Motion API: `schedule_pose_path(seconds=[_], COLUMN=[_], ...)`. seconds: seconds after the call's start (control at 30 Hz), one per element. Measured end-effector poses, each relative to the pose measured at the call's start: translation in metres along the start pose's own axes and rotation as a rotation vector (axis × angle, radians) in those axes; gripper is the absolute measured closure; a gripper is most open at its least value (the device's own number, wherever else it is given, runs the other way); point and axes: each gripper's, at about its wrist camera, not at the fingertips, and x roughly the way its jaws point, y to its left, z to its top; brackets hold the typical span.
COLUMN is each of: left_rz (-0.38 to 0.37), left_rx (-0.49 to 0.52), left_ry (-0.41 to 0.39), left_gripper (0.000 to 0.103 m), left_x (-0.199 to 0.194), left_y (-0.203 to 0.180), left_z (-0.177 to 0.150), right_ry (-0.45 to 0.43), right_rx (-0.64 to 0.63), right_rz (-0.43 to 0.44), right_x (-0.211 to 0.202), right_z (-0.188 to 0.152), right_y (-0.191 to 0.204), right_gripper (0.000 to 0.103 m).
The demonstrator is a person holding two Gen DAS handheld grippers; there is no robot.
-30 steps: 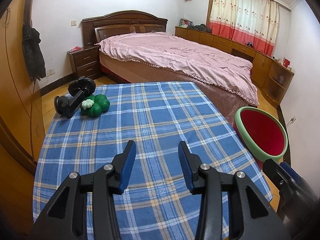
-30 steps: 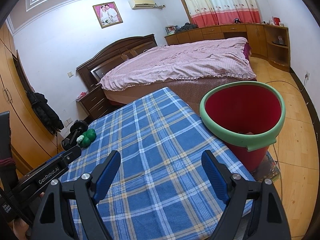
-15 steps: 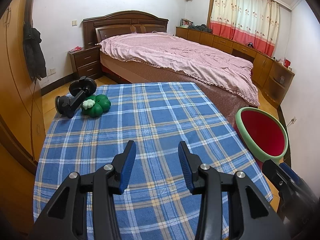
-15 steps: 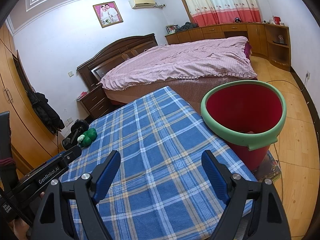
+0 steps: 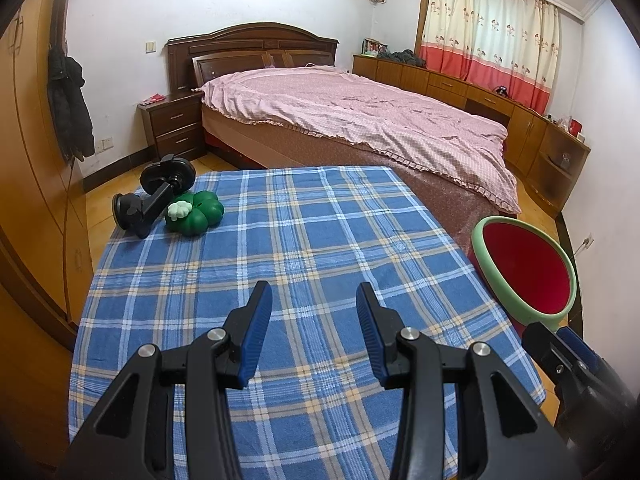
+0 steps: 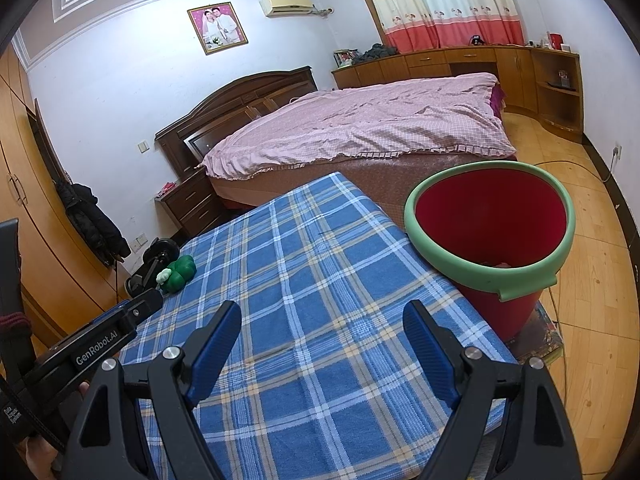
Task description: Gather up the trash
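At the far left corner of the plaid-covered table (image 5: 304, 240) sit a black mount (image 5: 154, 196) and green pumpkin toy (image 5: 196, 216). The left gripper (image 5: 314, 336) hovers narrowly parted, the right gripper (image 6: 320, 356) wide, both empty. The red bin (image 6: 492, 240) beside the table holds scraps; collecting looks nearly finished.

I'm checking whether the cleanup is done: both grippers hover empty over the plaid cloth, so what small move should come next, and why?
Probably reach the left gripper toward the green pumpkin-shaped toy at the cloth's far left corner. It lies beside the black mount, the only loose items left, and both grippers' jaws stand open and empty. The red bucket waits off the table's right edge.
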Motion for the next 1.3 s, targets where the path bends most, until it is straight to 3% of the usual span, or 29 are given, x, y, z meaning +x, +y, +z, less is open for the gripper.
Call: schedule_pose_path(seconds=[1.3], left_rz=[0.002], left_rx=[-0.005], left_ry=[-0.001], left_gripper=[0.059], left_x=[-0.0009], left_y=[0.0065], left_z=[0.0019], right_ry=[0.0], right_rx=[0.002], right_rz=[0.0], right_x=[0.0004], right_z=[-0.0011], right_y=[0.0023], right_gripper=[0.018])
